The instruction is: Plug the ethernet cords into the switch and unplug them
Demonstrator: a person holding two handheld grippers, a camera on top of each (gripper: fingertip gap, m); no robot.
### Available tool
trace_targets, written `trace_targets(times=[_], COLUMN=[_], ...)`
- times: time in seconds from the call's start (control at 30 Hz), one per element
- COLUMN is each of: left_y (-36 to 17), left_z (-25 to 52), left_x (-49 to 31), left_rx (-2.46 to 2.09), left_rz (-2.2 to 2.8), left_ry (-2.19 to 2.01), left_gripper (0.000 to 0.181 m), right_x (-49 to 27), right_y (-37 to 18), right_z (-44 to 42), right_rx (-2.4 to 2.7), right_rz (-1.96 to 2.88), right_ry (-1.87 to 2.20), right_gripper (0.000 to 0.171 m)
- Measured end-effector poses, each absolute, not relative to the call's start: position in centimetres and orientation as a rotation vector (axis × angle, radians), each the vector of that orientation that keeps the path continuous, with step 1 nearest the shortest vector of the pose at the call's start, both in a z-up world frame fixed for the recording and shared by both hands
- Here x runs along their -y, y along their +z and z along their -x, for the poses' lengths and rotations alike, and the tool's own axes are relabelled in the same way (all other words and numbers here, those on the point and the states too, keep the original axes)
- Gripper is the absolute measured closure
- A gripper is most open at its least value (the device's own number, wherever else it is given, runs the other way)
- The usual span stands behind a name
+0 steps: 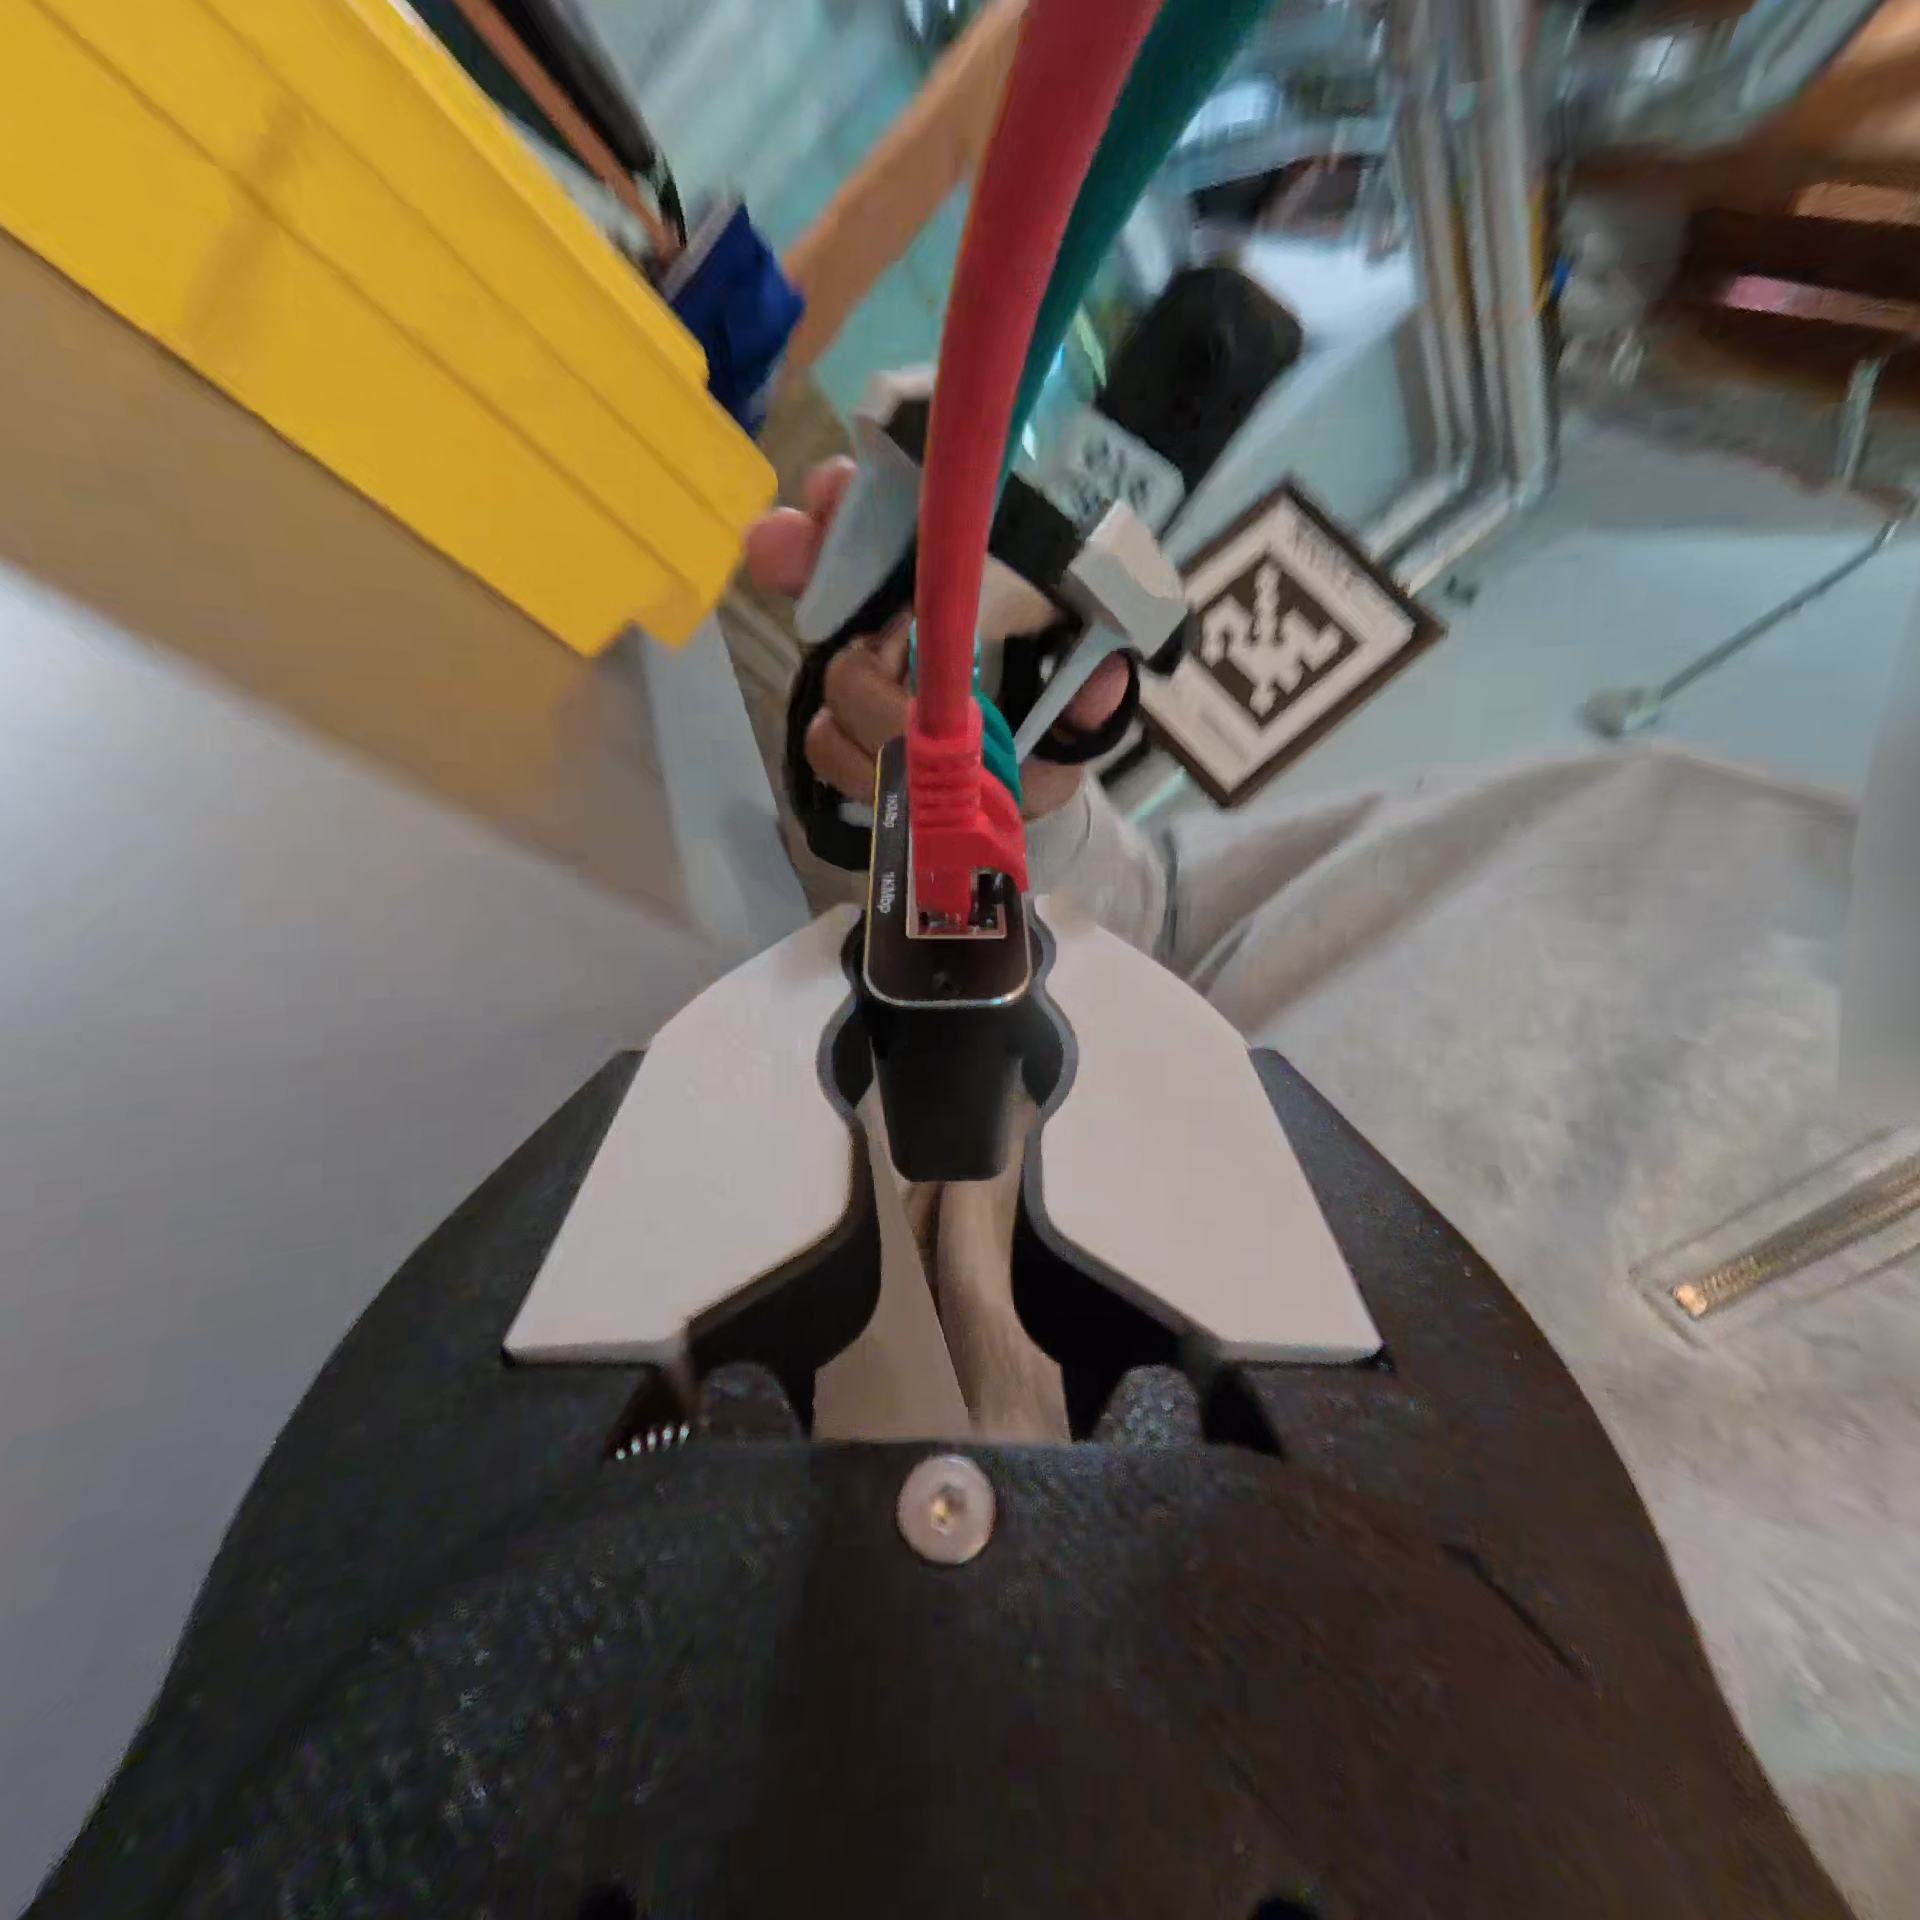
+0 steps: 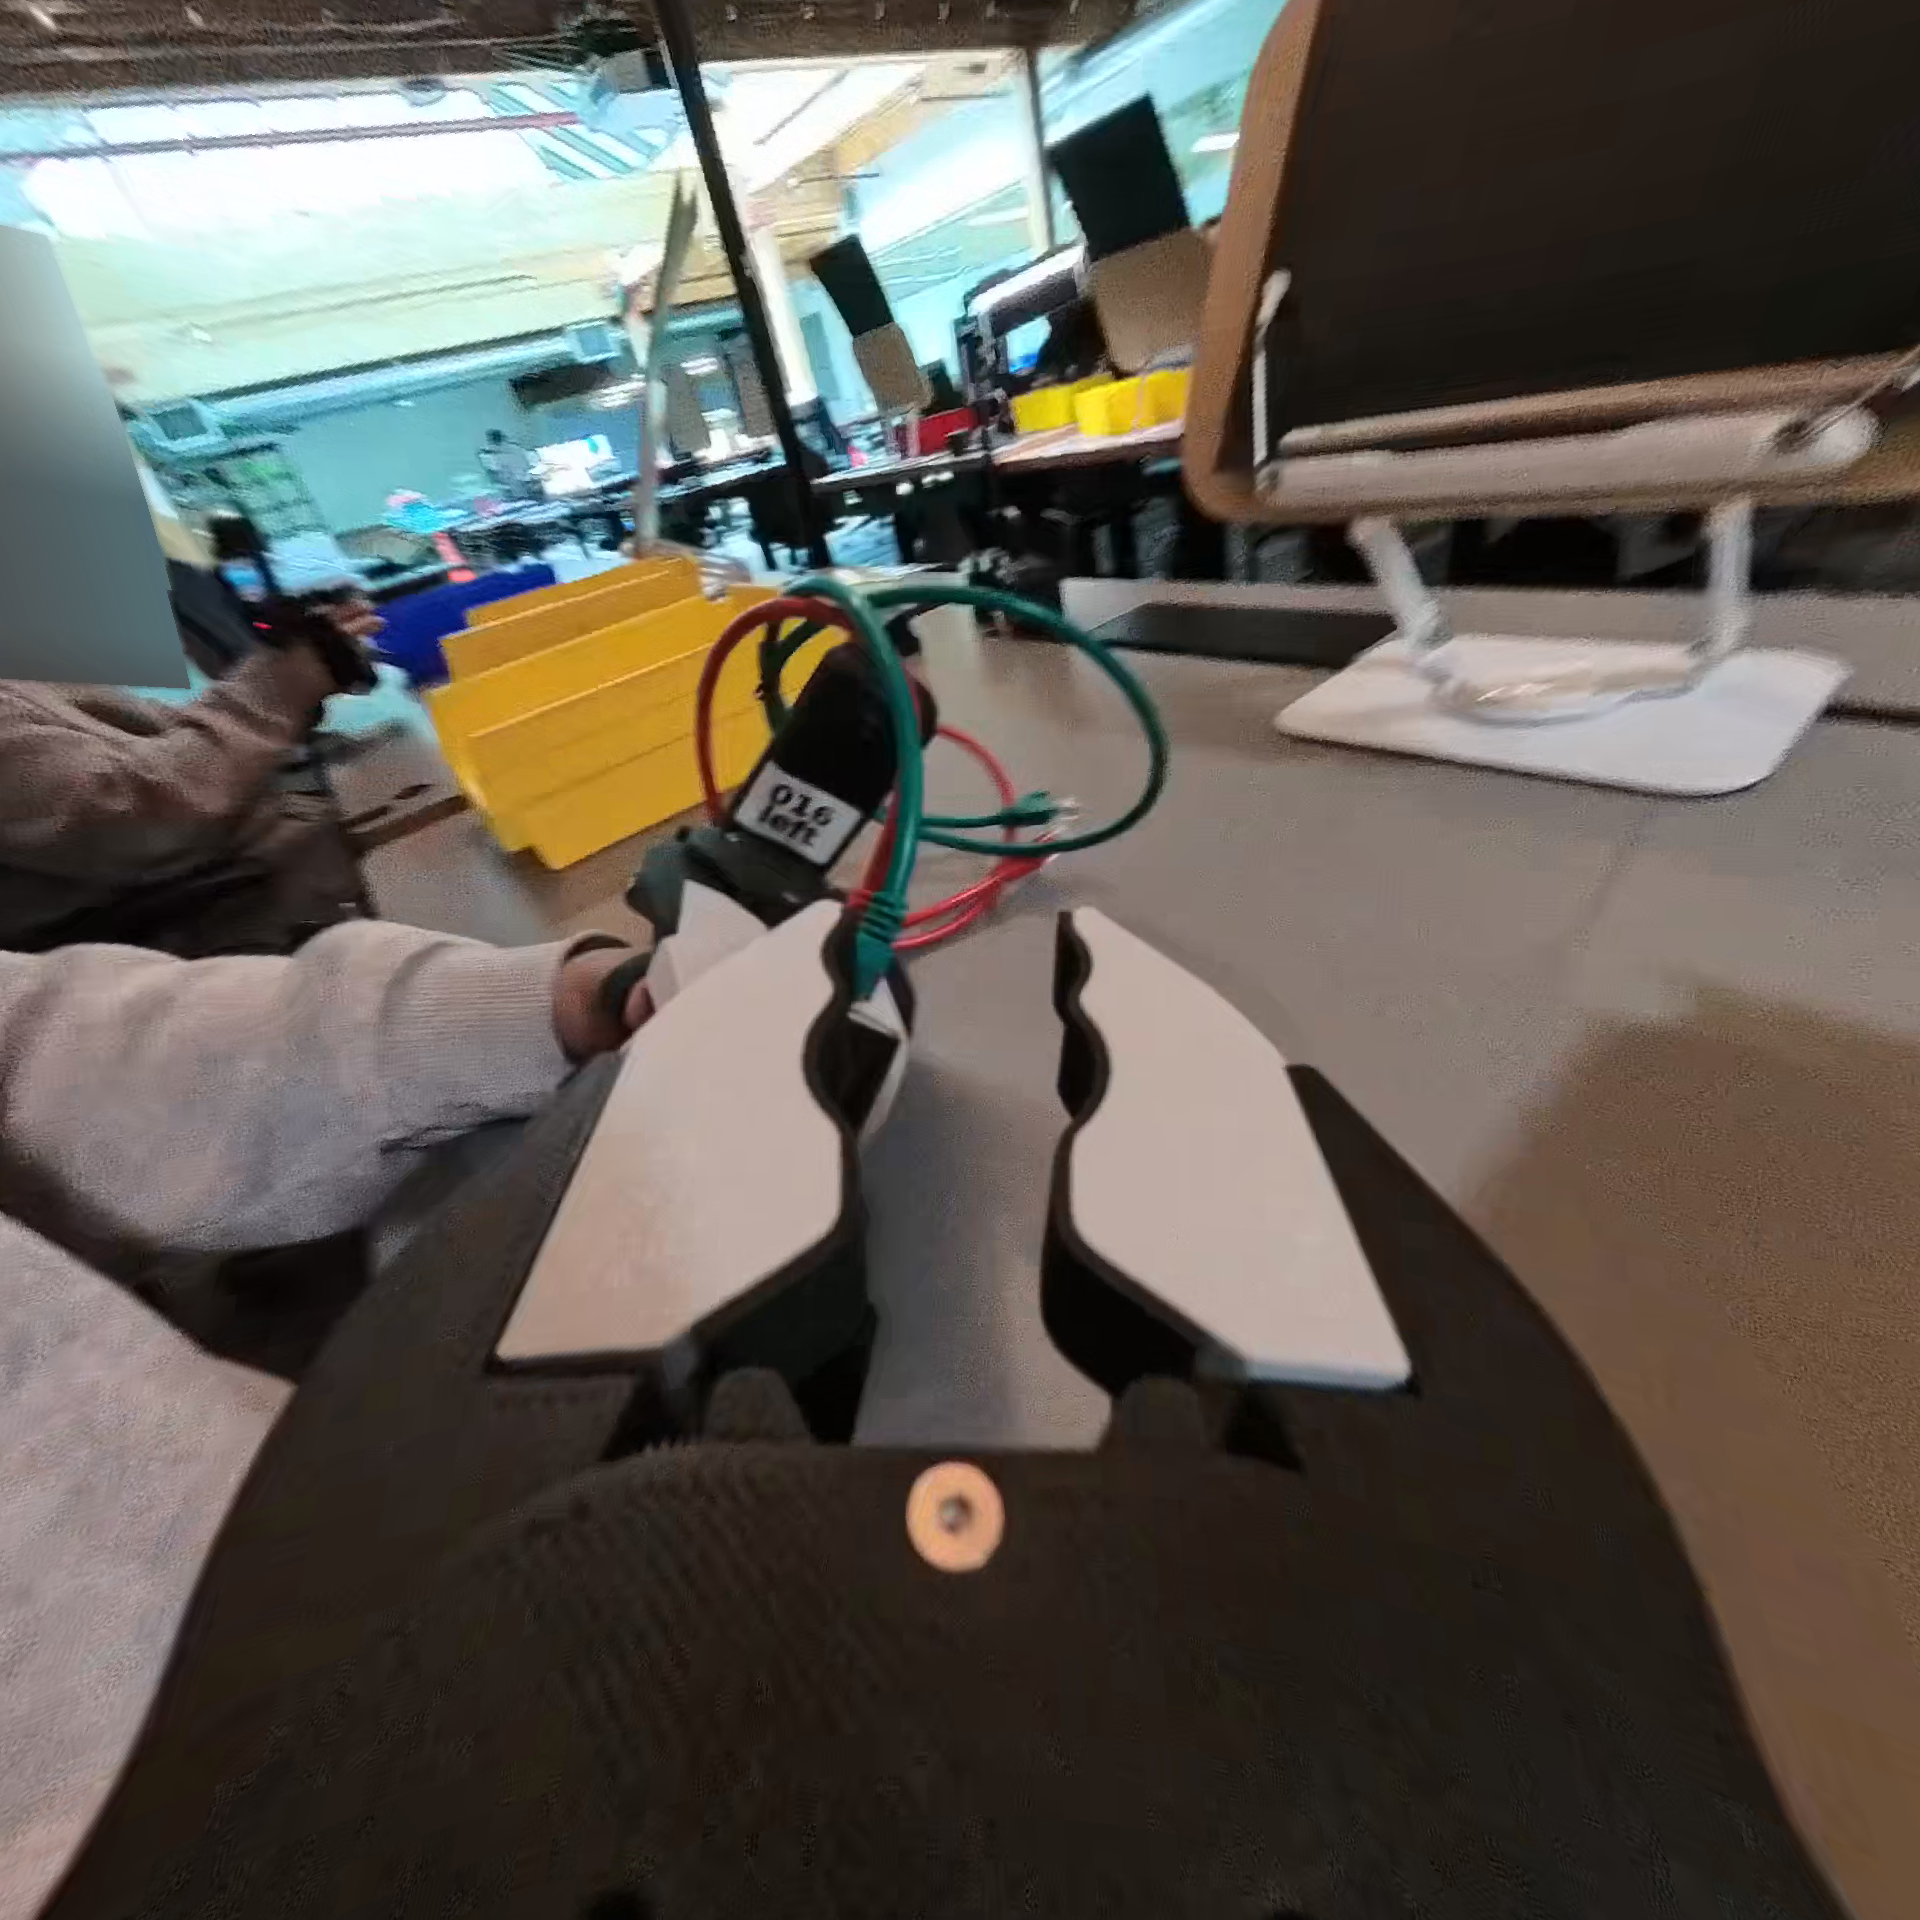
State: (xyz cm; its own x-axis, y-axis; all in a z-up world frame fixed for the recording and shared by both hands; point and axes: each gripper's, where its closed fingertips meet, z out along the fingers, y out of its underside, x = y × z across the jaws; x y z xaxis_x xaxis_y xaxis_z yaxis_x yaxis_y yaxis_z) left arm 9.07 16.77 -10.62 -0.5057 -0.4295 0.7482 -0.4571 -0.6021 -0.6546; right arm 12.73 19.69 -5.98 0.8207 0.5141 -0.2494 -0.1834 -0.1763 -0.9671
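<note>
My left gripper point(image 1: 943, 966) is shut on a small black switch point(image 1: 940, 1070) and holds it up off the table. A red ethernet cord point(image 1: 966, 520) and a green cord point(image 1: 1107, 239) are plugged into the switch's ports, the green plug behind the red plug point(image 1: 951, 821). My right gripper point(image 2: 951, 935) is open and empty, just right of the green plug point(image 2: 873, 935). Its grey fingers point(image 1: 1127, 582) show beyond the switch in the left wrist view. The cords loop upward, and their free green end point(image 2: 1034, 808) and red end point(image 2: 987, 894) lie on the table.
A yellow bin point(image 2: 592, 727) stands on the grey table point(image 2: 1455, 987) at left, also in the left wrist view point(image 1: 364, 291). A monitor on a white stand point(image 2: 1558, 717) is at right. My grey sleeve point(image 2: 260, 1060) lies at left. A black-and-white marker board point(image 1: 1288, 644) lies below.
</note>
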Motion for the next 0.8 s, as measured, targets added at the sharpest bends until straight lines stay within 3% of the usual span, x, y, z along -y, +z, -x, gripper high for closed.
trace_targets(times=[0.17, 0.27, 0.37, 0.8], left_y=[-12.5, -13.3, -13.7, -11.4], left_z=[-7.8, -7.3, -7.2, -8.9], left_x=[-12.0, -10.5, -10.0, -13.8], left_rx=[1.589, 1.645, 1.648, 1.302], left_rz=[-1.409, -1.377, -1.372, -1.464], left_ry=[2.024, 1.918, 1.868, 2.169], left_gripper=[0.159, 0.158, 0.156, 0.123], right_x=[-19.2, -19.1, -19.2, -20.3], right_y=[-7.1, -7.7, -7.9, -5.4], right_z=[-9.8, -9.6, -10.0, -16.4], right_rx=[0.266, 0.308, 0.336, -0.220], right_rz=[1.667, 1.686, 1.700, 1.384], right_ry=[0.983, 0.935, 0.858, 1.228], right_gripper=[0.121, 0.136, 0.164, 0.165])
